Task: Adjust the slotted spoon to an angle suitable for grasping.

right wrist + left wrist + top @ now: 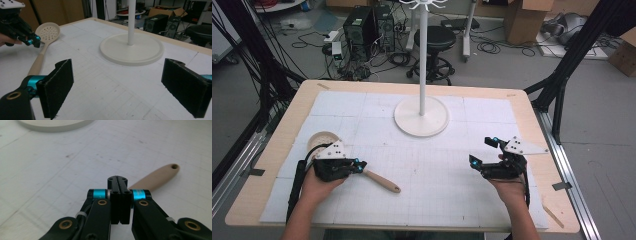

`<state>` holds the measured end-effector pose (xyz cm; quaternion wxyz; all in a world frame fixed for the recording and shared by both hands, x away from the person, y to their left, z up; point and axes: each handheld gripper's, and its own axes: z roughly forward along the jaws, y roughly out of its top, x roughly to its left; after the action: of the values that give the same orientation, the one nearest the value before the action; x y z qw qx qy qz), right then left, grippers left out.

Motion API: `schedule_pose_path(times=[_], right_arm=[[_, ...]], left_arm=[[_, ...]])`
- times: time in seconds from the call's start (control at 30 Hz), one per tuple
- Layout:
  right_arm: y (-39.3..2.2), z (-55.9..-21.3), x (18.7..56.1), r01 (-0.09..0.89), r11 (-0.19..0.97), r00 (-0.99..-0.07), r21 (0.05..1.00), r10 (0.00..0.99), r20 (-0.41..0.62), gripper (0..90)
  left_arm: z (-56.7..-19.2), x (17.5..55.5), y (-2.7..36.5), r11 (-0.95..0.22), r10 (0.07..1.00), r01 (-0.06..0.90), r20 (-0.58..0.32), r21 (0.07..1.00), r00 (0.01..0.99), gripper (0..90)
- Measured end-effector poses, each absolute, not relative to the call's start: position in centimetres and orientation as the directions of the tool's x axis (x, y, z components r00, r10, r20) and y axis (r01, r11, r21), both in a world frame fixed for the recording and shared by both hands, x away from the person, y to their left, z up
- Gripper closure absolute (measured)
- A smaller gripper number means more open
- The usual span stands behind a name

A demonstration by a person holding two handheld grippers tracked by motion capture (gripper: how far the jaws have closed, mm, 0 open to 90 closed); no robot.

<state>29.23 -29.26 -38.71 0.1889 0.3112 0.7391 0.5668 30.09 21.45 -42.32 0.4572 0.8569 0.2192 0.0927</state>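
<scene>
With my left gripper [360,165] pinched shut on the skimmer's [362,172] neck, right gripper [484,152] fingers wide, empty, it may swivel when lifted.

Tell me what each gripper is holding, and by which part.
The left gripper is shut over the skimmer spoon's neck, but a grip cannot be confirmed. The right gripper is open, holding nothing.

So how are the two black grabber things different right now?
The left gripper has its jaws pressed together, while the right gripper holds its jaws wide apart. The left gripper sits right over the slotted spoon; the right gripper has bare table mat beneath it. Both are black with blue rings, each held in a hand.
</scene>
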Motion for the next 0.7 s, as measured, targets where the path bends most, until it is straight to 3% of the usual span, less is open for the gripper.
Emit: schedule_pose_path(times=[0.3,0.47,0.7], right_arm=[[-29.3,-38.6,29.2,0.236,0.160,-0.739,0.959,0.670,0.070,9.8],[-29.3,-38.6,29.2,0.239,0.157,-0.738,0.958,0.671,0.074,9.8],[-29.2,-38.7,29.2,0.238,0.162,-0.739,0.958,0.670,0.071,9.8]], left_arm=[[-43.5,29.3,18.9,-0.547,0.272,0.236,-0.096,0.803,0.958,89.6],[-44.3,29.5,17.9,-0.604,0.255,0.233,-0.092,0.763,0.963,89.7],[-44.1,30.6,16.3,-0.598,0.317,0.261,-0.076,0.757,0.946,89.7]])
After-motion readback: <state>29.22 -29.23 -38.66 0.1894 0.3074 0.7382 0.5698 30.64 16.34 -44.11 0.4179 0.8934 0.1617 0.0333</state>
